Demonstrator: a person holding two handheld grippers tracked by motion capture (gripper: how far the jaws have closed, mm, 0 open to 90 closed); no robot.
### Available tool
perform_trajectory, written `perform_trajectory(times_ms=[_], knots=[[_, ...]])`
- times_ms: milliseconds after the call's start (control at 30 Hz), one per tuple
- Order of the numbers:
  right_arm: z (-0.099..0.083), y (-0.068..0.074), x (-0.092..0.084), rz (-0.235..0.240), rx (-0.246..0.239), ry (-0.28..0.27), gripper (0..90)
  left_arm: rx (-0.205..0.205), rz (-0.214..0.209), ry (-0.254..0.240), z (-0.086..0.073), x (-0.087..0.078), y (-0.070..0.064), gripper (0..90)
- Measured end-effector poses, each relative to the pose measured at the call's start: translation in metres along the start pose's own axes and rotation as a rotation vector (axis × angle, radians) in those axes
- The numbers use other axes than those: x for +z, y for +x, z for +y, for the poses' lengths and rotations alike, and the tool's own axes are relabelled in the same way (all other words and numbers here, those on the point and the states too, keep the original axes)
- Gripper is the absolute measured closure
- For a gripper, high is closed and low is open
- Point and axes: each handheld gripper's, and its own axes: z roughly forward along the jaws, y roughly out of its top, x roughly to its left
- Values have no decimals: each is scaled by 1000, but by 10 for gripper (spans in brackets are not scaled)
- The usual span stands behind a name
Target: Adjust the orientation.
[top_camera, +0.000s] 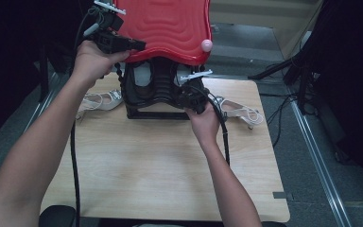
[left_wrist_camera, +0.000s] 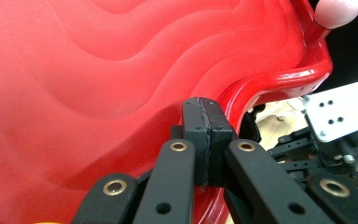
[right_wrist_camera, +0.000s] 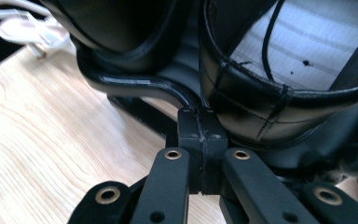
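Dark studio floor all around, cables trailing off to the side, and a small wooden desk (top_camera: 170, 161) in the middle carrying a weird object: a glossy red wavy shell (top_camera: 168, 26) on top of a black padded frame (top_camera: 153, 94). Looks like some kind of seat or carrier stood upright, can't say exactly.

Left hand-held gripper (top_camera: 139, 45) sits up against the lower edge of the red shell, jaws pressed together with nothing between the pads. In the left gripper view the shut tips (left_wrist_camera: 204, 135) rest right on the red surface where the rim curls under. My guess is it's steadying or nudging the shell, not grabbing it.

Right hand-held gripper (top_camera: 189, 97) is down low, at the black frame's base on the far side from the left one. Also pressed together, empty; the right gripper view has the tips (right_wrist_camera: 201, 135) nosing at a shiny black tube (right_wrist_camera: 130, 86) just below the stitched padding (right_wrist_camera: 261, 107). Probably bracing the bottom so the thing doesn't tip.

2 white strappy sandals lie on the desk, 1 (top_camera: 101, 100) beyond the left forearm, 1 (top_camera: 241, 112) just past the right hand-held gripper, both untouched.
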Motion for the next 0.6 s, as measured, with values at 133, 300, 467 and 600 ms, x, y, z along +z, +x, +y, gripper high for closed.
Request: perform_trajectory(times_ms=[133,300,467,600], knots=[[-8,-3,1,23,12,-22,900,-4,3,0,0,0,0,900],[-13,-1,-7,52,0,-37,877,-8,-44,-48,1,-6,-3,796],[-25,2,-17,82,-7,-60,848,41,-34,-19,-2,-16,-17,670],[-34,1,-23,127,24,-70,795,42,-59,-44,-19,-27,-28,615]])
